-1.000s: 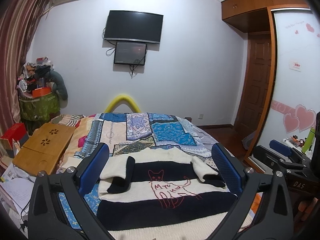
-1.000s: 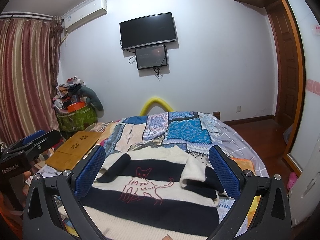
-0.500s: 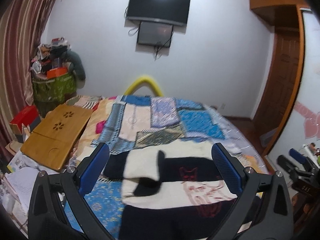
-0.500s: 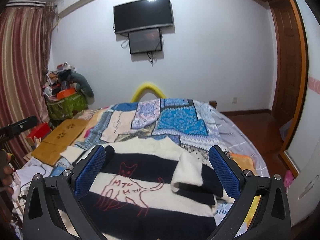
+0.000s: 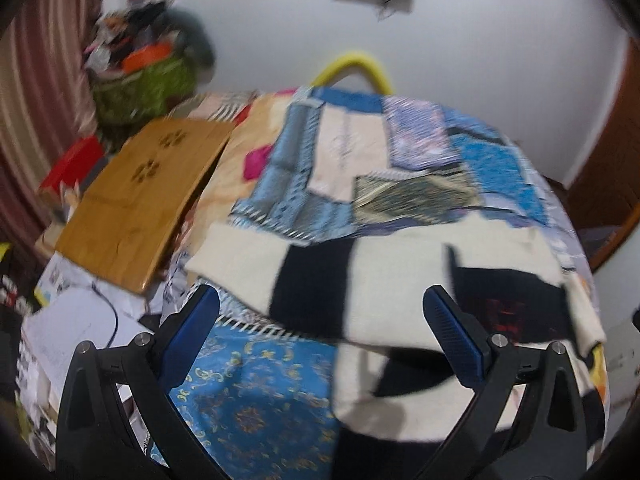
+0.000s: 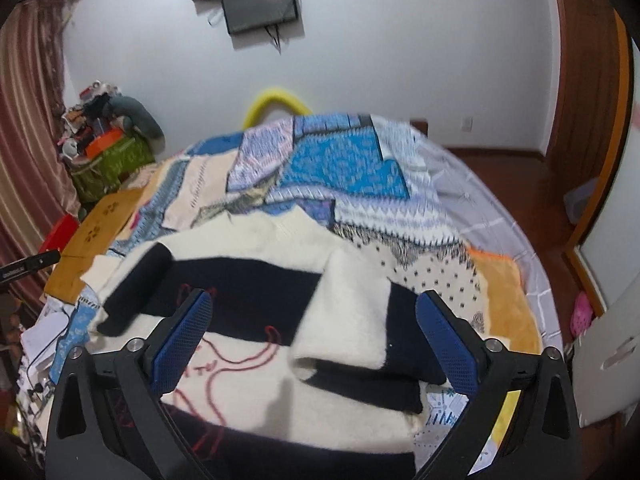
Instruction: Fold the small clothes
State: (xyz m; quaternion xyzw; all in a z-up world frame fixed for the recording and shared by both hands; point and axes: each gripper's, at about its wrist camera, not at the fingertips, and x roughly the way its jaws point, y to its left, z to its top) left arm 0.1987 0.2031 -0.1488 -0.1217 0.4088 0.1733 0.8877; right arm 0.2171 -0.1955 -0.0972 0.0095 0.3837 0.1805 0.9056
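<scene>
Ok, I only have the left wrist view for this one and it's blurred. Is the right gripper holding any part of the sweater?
Observer: No. The right gripper is open over the sweater, with nothing clamped between its fingers.
Operator: And the sleeve on that side, is it folded in?
Observer: Yes. The right sleeve lies folded across the sweater's body.
Operator: Anything lying next to it?
Observer: An orange cloth lies on the bed, just to the right of the sweater.
</scene>
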